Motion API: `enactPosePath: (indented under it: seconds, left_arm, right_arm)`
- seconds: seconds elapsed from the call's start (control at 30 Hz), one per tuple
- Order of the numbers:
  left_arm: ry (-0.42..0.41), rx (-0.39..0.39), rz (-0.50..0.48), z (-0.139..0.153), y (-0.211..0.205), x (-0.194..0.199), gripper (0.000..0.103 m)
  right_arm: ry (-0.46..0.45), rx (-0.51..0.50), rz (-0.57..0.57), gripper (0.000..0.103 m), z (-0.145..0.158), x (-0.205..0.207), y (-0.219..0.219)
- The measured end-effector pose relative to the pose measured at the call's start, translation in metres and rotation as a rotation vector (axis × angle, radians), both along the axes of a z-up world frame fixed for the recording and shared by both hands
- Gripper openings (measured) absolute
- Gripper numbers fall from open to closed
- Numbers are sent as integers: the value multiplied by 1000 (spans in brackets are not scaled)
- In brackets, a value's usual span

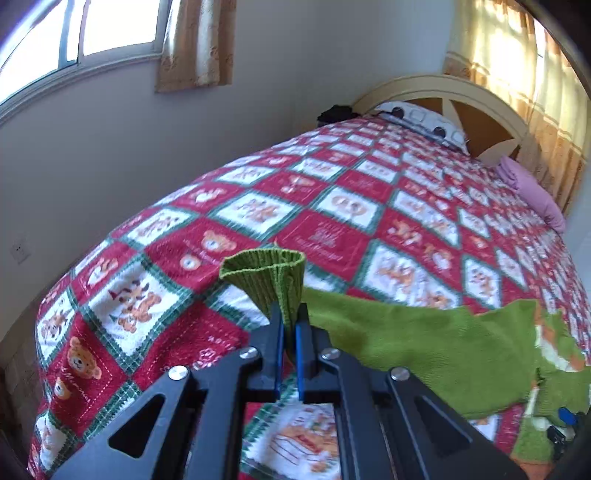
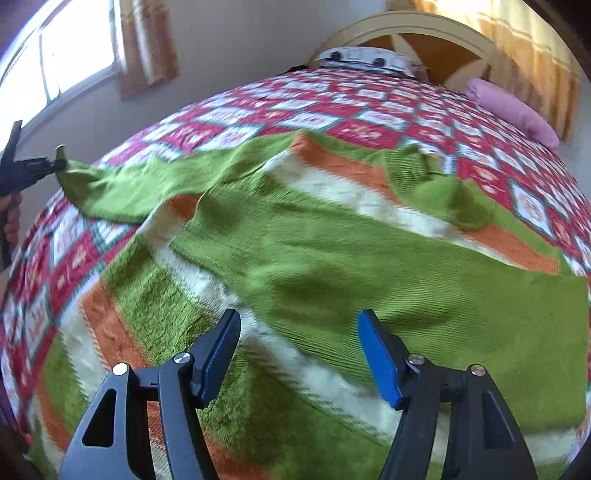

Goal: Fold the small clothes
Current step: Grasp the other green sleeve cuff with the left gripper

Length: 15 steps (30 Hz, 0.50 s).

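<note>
My left claw (image 1: 290, 314) pinches the green sweater's (image 2: 332, 266) ribbed cuff (image 1: 264, 273) above the red patchwork quilt (image 1: 332, 206) on the bed, my right claw (image 2: 299, 332) gaping empty, curtained window (image 1: 92, 29) behind.

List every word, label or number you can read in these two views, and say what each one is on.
Nothing can be quoted with certainty.
Bedspread, red squares: pale embroidered script beside the bear faces, too small and blurred to read.
Bedspread, right wrist view: print smeared, unreadable.
Green sweater: stripes only, no text.
Left gripper, shut on the sweater cuff: no markings.
Right gripper, open: no markings.
</note>
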State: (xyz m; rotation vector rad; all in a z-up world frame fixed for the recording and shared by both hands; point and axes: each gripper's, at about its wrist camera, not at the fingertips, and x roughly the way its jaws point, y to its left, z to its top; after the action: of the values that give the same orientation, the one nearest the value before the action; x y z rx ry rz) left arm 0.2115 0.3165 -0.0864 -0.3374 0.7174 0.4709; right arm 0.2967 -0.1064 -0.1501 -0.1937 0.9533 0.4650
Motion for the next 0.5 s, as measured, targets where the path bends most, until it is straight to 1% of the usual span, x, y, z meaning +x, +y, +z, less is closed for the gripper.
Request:
enactPosePath:
  seconds: [0.07,0.2,0.37,0.5]
  left_arm:
    - [-40,8,-32,22,-13,-3,5]
    - [-102,8,-85,52,-35,4,5]
    - [-154,-14,-142,81,-63,16,5]
    - [-202,-14,-204,104,-94,23,5]
  right_arm:
    - [3,23,-10,67,10,-1,-7]
    - [-38,7,-14,67,34,-5,-20]
    - [-76,26,-41,67,58,-15,-46]
    - [-93,32,-62,67,66,-25,-68]
